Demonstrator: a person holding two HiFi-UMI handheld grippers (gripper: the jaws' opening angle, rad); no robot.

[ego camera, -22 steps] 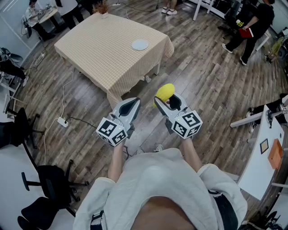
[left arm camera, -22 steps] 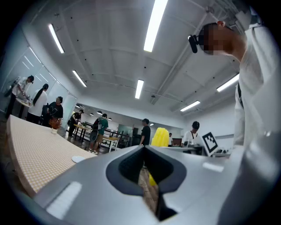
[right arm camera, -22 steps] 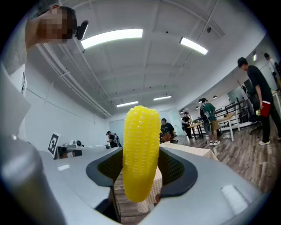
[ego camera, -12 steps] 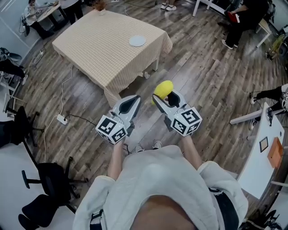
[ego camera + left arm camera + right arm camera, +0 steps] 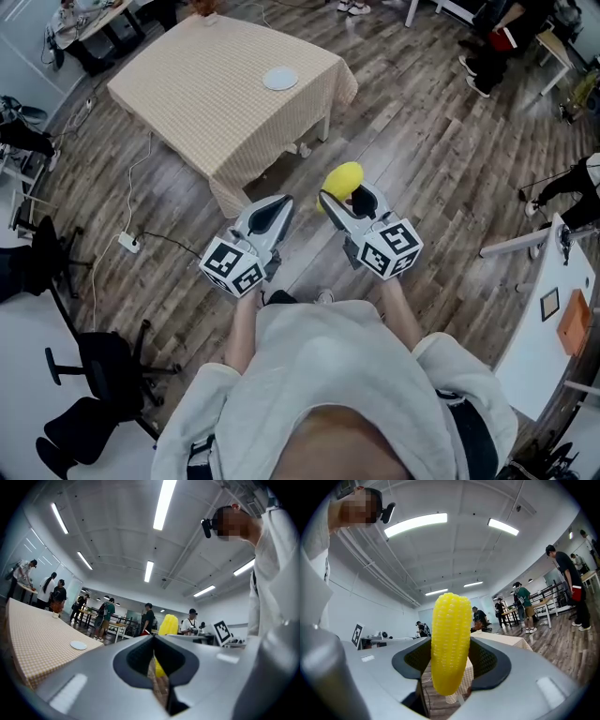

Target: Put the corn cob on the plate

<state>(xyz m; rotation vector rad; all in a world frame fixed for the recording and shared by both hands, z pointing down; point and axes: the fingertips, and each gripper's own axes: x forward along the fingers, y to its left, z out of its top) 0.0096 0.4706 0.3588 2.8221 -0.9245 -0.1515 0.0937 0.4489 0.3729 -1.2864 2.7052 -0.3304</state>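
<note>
The plate lies on the table, well ahead. Nearer, the corn stands upright between the right tongs, the left tongs just beside to its left.

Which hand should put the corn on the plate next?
Right. The right gripper clamps the corn cob upright between its jaws, while the left gripper is shut and empty. The plate sits on the checked table ahead.

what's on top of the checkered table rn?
One plate, bare, on the tablecloth near the right corner. A small brownish thing at the far edge, too cropped to identify. The cloth hides the tabletop itself. The corn cob is clamped in the right gripper.
</note>
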